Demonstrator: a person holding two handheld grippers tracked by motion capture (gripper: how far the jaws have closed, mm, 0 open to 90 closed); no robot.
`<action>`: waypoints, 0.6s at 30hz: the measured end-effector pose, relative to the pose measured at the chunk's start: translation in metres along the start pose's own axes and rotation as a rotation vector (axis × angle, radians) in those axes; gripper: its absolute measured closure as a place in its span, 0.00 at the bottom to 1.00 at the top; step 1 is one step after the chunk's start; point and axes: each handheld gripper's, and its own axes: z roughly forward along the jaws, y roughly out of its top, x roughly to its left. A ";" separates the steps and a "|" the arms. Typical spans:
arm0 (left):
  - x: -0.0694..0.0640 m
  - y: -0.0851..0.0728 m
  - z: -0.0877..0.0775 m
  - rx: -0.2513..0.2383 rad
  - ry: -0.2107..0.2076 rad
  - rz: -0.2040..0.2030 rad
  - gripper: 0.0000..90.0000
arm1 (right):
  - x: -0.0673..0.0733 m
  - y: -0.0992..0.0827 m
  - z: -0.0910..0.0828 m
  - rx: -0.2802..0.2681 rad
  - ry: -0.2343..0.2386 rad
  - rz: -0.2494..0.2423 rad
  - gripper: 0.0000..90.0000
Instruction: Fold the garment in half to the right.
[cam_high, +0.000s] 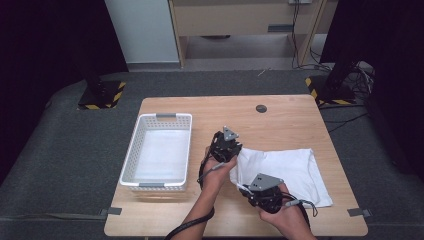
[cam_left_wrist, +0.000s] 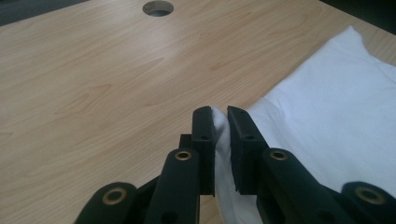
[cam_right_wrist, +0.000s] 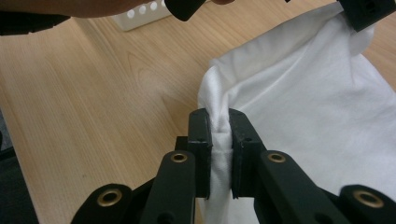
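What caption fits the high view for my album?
Two grippers, left and right, pinch a white cloth beside a white basket.

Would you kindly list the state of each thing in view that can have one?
White cloth: folded flat on the table, its left edge pinched up at two spots.
Left tool: shut on the cloth edge.
Right tool: shut on the cloth edge.
White basket: upright, nothing in it.
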 end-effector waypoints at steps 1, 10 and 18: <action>0.000 0.002 -0.001 -0.001 0.003 0.000 0.91 | -0.001 0.002 -0.002 0.000 -0.001 0.001 0.90; -0.003 0.019 -0.010 0.000 0.013 0.014 0.91 | -0.006 0.017 -0.019 -0.015 -0.004 0.003 0.91; -0.004 0.025 -0.015 0.006 0.015 0.020 0.90 | -0.005 0.021 -0.022 -0.016 -0.005 -0.004 0.91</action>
